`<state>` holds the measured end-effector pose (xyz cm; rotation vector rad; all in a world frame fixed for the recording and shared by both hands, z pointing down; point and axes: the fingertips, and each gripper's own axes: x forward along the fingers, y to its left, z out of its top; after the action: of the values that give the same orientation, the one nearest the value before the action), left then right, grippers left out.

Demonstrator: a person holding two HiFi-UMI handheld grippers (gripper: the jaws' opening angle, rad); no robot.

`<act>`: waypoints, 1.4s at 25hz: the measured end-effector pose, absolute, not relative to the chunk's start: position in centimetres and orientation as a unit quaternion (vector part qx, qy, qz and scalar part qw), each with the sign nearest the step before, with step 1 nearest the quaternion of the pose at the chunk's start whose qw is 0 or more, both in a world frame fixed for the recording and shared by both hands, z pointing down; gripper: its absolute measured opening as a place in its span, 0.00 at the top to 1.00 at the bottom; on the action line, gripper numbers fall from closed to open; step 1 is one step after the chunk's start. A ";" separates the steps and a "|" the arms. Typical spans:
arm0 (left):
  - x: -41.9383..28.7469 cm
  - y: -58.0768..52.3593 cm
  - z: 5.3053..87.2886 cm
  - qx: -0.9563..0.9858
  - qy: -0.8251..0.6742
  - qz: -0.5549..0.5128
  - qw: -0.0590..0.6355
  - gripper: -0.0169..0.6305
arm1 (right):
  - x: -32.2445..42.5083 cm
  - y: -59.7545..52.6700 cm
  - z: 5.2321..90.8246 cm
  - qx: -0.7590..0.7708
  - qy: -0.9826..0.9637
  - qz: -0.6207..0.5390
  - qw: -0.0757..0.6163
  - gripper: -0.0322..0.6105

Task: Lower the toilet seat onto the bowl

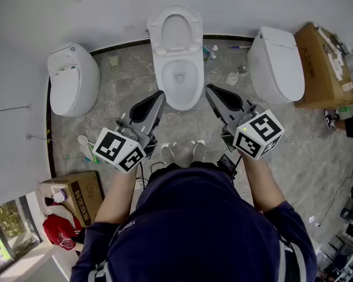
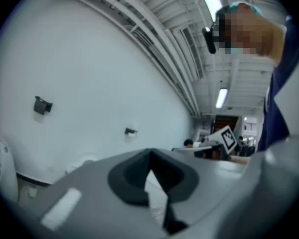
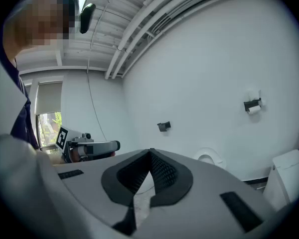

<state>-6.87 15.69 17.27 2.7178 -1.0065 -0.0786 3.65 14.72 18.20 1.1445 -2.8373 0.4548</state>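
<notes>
At upper centre, the toilet seat [image 1: 175, 17] stands upright above its bowl [image 1: 180, 96], while the left tongs [image 1: 158, 96] and right tongs [image 1: 210, 90], both clenched on nothing, hover near the bowl's front.

Too small to identify: the small items [image 1: 232, 76] on the floor [image 1: 123, 87] beside the bowl [image 1: 181, 78]. Cut off at the head view's right edge: a bystander [image 1: 346, 123], only a shoe and a dark leg showing. In the right gripper view, the right hand-held gripper [image 3: 150, 152] hides all but the top of the raised toilet seat [image 3: 209, 158]. The right-hand toilet [image 3: 286, 178] is clipped by the frame's rim.
</notes>
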 end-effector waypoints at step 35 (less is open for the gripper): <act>0.4 15.6 18.2 0.912 -0.390 -0.030 0.119 0.98 | 12.1 13.6 19.7 0.346 -0.924 0.163 0.018 0.95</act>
<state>0.44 15.56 18.24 2.6668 -1.1412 -0.0881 12.15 13.63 19.73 1.0757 -2.8689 0.5075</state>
